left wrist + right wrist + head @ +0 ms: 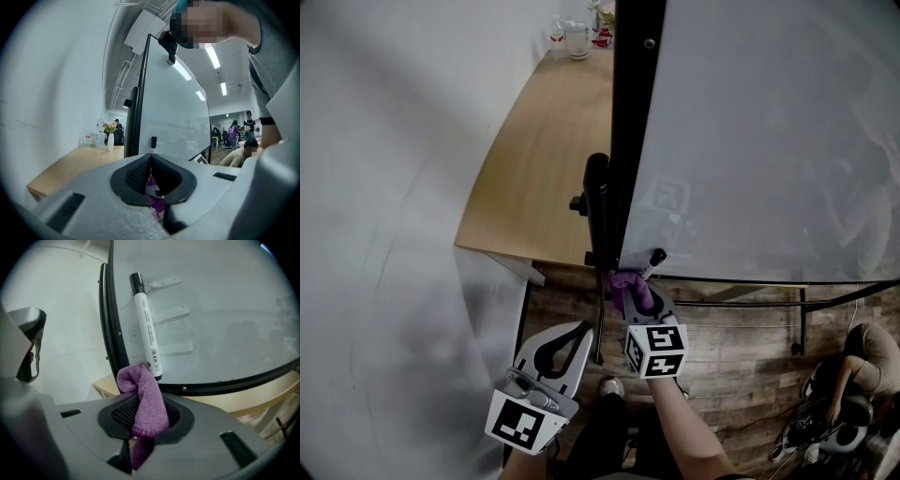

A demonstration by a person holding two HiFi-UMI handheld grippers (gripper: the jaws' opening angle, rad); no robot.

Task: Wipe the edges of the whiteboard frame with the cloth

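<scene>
Head view, near to far. Left tool [581, 330], at 7 o'clock of the view: jaws closed tip to tip with nothing gripped; in the left gripper view [151, 157] a purple patch shows through the gap behind the tips. Right tool [639, 302], at 6 o'clock and just beside the left tool: jaws closed on a purple cloth [630, 289], which stands up out of them as a folded tuft [143, 394]. The tuft lies at the lower corner of the black frame [630, 122], at 12 o'clock of the right tool; whether it presses on the frame cannot be told. A white marker [146, 324] with a black cap lies against the whiteboard [769, 141], its lower end just beside the cloth at 1 o'clock. The frame's vertical edge [110, 324] runs away toward 12 o'clock. Wood-plank floor [741, 347] lies below the board. A wooden tabletop [544, 159] extends at 11 o'clock along the wall, carrying a cup [577, 39] at its far end.
</scene>
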